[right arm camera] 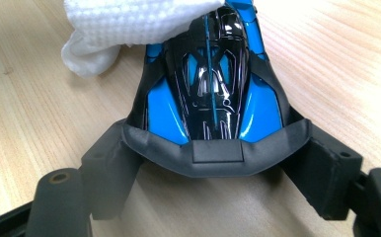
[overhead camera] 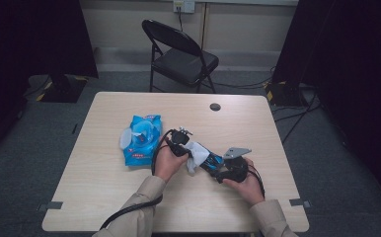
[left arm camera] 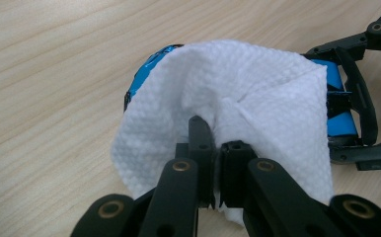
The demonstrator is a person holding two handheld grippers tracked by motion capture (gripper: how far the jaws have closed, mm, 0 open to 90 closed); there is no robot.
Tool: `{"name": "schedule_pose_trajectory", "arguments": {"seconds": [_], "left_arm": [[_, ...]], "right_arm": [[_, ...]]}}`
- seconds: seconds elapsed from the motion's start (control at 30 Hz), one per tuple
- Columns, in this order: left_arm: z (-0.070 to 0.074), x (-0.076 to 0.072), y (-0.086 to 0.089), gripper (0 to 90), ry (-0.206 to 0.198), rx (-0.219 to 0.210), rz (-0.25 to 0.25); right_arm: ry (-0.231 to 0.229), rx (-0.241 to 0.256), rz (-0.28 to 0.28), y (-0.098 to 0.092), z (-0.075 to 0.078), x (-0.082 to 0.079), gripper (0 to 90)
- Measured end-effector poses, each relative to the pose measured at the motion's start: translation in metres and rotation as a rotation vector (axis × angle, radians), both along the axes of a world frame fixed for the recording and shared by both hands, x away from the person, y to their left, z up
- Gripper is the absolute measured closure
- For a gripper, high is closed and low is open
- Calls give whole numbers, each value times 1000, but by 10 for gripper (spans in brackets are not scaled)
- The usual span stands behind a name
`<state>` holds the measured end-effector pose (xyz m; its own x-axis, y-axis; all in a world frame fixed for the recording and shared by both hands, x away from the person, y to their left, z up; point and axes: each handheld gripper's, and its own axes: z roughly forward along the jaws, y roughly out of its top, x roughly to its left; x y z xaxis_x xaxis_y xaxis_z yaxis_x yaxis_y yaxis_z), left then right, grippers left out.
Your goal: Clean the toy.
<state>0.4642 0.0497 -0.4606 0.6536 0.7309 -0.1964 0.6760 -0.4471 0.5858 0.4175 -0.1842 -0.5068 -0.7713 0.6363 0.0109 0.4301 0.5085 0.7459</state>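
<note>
Pinching a white, dimpled paper wipe [left arm camera: 238, 98], the left gripper [left arm camera: 217, 148] is seen with its two black jaws pressed almost together, a fold of the sheet caught between them. The wipe is draped over one end of a glossy blue and black toy racing car [right arm camera: 213, 94], which lies on the pale wood-grain table [overhead camera: 129, 197] just in front of the person, near the middle of the near half. In the left gripper view only slivers of blue bodywork are left uncovered at the edges of the sheet.

The other end of the car is held by the right gripper [right arm camera: 213, 153]: its jaws are spread to either side of the body and closed against the dark grey wing-like bar at that end (which end of the car this is cannot be told). In the high view the left gripper [overhead camera: 181, 140] and the right gripper [overhead camera: 233, 165] are seen close together, with the wipe [overhead camera: 194, 154] and car [overhead camera: 211, 162] between them.

A blue plastic pack of wipes [overhead camera: 141, 139] is lying on the table just to the left of the left hand [overhead camera: 168, 160], its flap opened. A black folding chair [overhead camera: 181, 52] is standing beyond the far edge of the table.
</note>
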Motion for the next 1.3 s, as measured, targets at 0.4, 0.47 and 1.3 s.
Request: {"name": "schedule_pose_trajectory", "arguments": {"seconds": [0.4, 0.47, 1.3], "left_arm": [[-1, 6, 12, 861, -22, 52, 37], [-3, 6, 14, 861, -30, 95, 37], [22, -7, -6, 839, -64, -32, -32]], "right_arm": [[0, 0, 0, 0, 0, 0, 250], [0, 0, 0, 0, 0, 0, 251], [0, 1, 1, 0, 0, 0, 250]]}}
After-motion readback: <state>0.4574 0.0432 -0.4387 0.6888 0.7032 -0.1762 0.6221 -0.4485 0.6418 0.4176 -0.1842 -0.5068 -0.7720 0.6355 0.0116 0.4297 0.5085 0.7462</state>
